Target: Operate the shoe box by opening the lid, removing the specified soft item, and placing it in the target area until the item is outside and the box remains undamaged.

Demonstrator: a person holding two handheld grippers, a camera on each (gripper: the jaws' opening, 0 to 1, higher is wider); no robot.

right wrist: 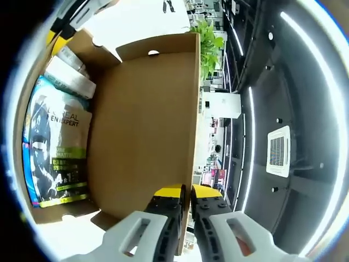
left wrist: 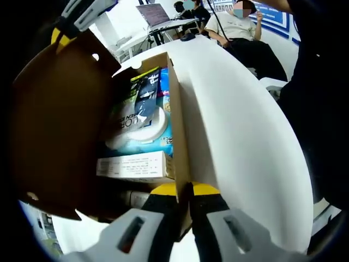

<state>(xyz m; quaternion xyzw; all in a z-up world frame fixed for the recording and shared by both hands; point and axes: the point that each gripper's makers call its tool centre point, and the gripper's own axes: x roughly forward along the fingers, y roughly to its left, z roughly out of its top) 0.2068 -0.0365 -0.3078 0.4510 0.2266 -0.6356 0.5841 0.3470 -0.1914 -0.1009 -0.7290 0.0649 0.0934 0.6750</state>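
Left gripper view: the left gripper point(left wrist: 191, 191), with yellow-tipped black jaws on pale grey bodies, is clamped on the thin side wall of the shoe box point(left wrist: 179, 125), one jaw on each face of the wall. The box is plain brown corrugated cardboard with a white outer face, and it rests on a smooth white table point(left wrist: 256, 153). Its long axis runs away from the camera toward the far end wall. The lid point(left wrist: 60, 125), a flat brown panel with a small round hole, stands raised at the left, and the other gripper point(left wrist: 76, 22) meets its upper edge. Inside lie a glossy soft pouch point(left wrist: 143, 106) in dark blue and green print, lengthwise along the box, a round white disc point(left wrist: 147, 126), and a white rectangular carton point(left wrist: 133, 165) set crosswise.

Right gripper view: the right gripper point(right wrist: 185, 199) is closed on the free edge of the lid point(right wrist: 147, 125), whose matte brown inner face fills the centre. The pouch point(right wrist: 54, 147) lies in the box at the left, its long axis roughly parallel to the lid's edge.
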